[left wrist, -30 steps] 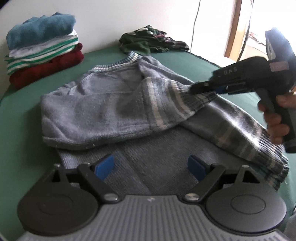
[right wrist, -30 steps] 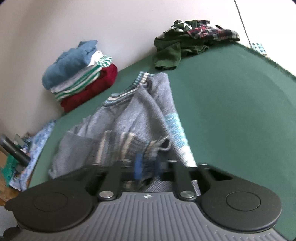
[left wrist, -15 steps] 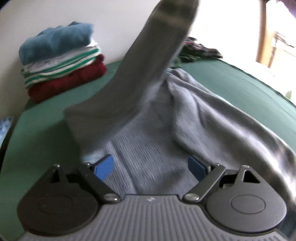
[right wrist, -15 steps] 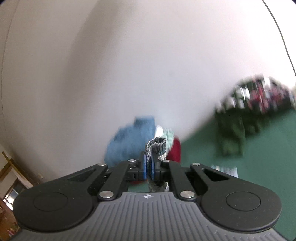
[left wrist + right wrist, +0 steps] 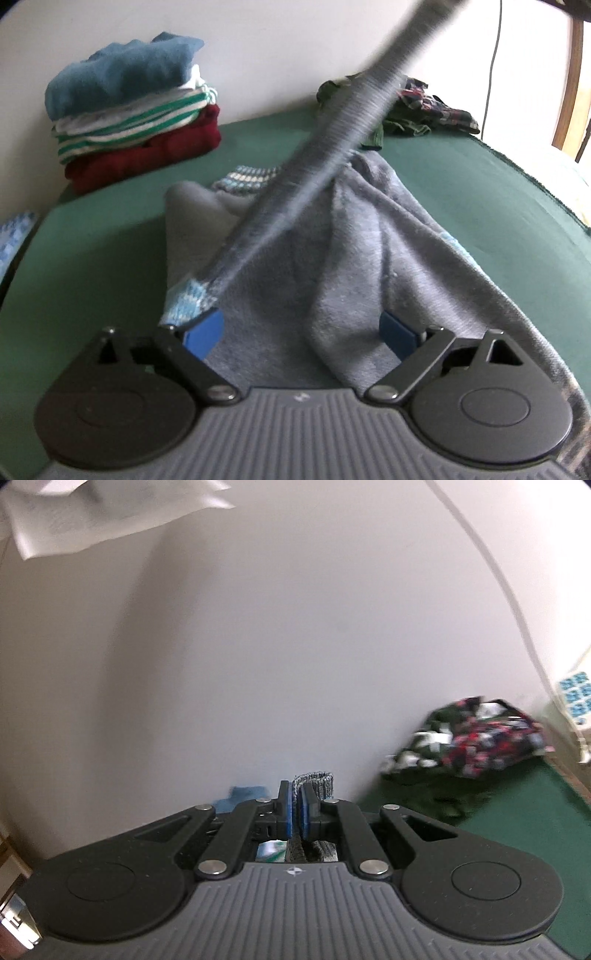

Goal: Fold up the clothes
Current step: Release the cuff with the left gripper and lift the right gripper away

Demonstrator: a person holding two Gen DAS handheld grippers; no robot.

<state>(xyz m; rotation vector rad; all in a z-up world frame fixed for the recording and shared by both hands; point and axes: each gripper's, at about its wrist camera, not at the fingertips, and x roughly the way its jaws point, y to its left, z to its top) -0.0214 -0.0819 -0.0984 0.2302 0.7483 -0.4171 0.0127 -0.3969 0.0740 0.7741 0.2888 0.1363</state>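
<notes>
Left wrist view: grey sweater [image 5: 369,236] lies on the green table [image 5: 498,192], centre to near, body bunched into ridges. One sleeve [image 5: 332,140] is pulled taut, running from the pale blue striped cuff at near left diagonally up and out of the top of the frame. Left gripper [image 5: 299,330] hovers over the sweater's near part, jaws spread wide, nothing between them; the left blue pad sits just beside the striped cuff, contact unclear. Count: one sweater being worked, one folded stack [image 5: 129,107] at far left with about four garments (blue on top, white, green-striped, red at the bottom), one unfolded dark pile [image 5: 413,107] at far right.

Right wrist view: right gripper [image 5: 295,810] is raised, facing mostly the white wall, jaws pressed together and pinching a ribbed grey knit edge [image 5: 314,781], which loops over the pad tips. Plaid and green pile [image 5: 476,738] at far right on the table; a sliver of blue shows just past the gripper's left linkage.

Judgement on the step: it's a sleeve fold. Keep the pinch firm and carry the sleeve across the body in one arc. Left should pin the body or shoulder so the whole sweater doesn't drag. Lay the sleeve flat, then release. The ridges in the body need smoothing first or the fold sets crooked.
</notes>
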